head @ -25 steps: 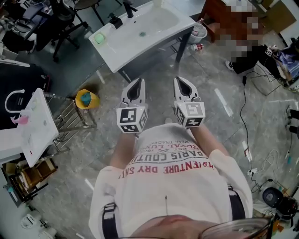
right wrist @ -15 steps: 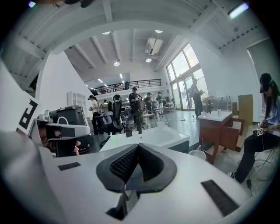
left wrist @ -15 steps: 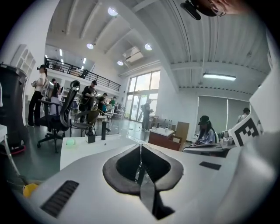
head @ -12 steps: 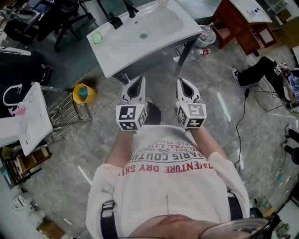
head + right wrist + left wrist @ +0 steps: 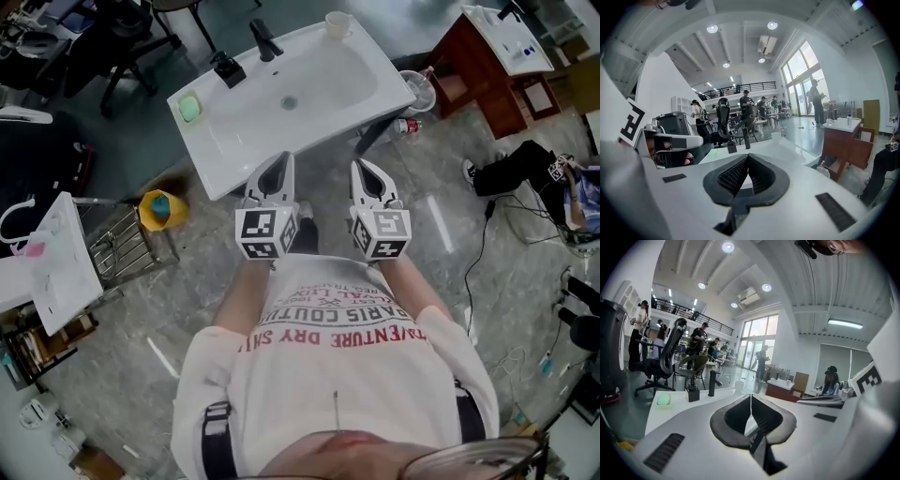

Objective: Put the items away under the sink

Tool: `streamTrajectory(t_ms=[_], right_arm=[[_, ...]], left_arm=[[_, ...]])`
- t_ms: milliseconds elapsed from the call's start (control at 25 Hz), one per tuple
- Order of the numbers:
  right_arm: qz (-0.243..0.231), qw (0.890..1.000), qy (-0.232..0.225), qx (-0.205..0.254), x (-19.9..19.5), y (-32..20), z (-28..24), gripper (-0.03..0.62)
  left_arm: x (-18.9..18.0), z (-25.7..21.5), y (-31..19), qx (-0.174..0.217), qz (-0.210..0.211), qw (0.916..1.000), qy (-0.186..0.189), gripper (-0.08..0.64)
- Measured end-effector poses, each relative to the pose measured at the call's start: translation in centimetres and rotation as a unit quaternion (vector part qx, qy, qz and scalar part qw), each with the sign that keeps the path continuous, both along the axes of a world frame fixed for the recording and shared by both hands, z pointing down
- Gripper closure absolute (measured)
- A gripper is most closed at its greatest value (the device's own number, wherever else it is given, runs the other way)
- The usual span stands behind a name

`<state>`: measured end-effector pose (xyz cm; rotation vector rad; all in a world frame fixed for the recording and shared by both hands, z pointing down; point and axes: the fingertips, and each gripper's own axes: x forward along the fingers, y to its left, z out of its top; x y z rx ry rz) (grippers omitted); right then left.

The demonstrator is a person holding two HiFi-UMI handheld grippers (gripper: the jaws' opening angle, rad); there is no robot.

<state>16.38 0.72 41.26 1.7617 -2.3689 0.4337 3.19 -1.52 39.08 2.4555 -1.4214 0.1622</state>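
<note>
**Both Grippers Empty as Items Wait on the Sink Top**

A white rectangular sink on dark metal legs [image 5: 234, 141] is standing at 12 o'clock from a person in a white printed T-shirt [image 5: 337, 375], who is holding a two-jaw gripper in each hand above a grey mottled floor [image 5: 178, 291]. A brown wooden cabinet [image 5: 478, 75] is standing well apart, at 2 o'clock from the right gripper [image 5: 360, 163]. That gripper and the left gripper [image 5: 283, 159] are pointing side by side at the sink's near edge, close together but not touching. In both gripper views the dark ribbed fingers are pressing tip to tip, fully together, and gripping nothing.

A wire rack [image 5: 117, 248] and a yellow pail holding something teal [image 5: 159, 208] are sitting on the floor at 8 o'clock from the left gripper.

The small items are resting on the sink top. A black box-shaped dispenser [image 5: 228, 67] is standing beside the black tap [image 5: 265, 39], at 11 o'clock from the left gripper. A pale cup [image 5: 337, 23] is standing at the far rim, at 12 o'clock from the right gripper. A small green bar [image 5: 190, 108] is lying at the left end, at 10 o'clock from the left gripper. A clear plastic bottle [image 5: 405, 125] is lying on the floor by the sink's right leg, at 2 o'clock from the right gripper.
</note>
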Motion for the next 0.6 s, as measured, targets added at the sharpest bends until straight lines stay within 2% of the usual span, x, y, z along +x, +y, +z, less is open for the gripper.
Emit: streamTrajectory(t_ms=[240, 440, 600], right_arm=[[0.001, 1.0, -0.001, -0.008, -0.3, -9.3, 0.1, 0.568], [-0.02, 1.0, -0.001, -0.005, -2.5, -16.2, 0.0, 0.568], [-0.047, 0.999, 0.001, -0.002, -4.8, -19.6, -0.4, 0.568]], left_arm=[[-0.9, 0.1, -8.6, -0.003, -0.003, 1.0, -0.003, 0.532], [-2.9, 0.5, -14.5, -0.004, -0.017, 0.9998, -0.005, 0.532], [-4.9, 0.4, -17.3, -0.005, -0.041, 0.9991, -0.003, 0.532]])
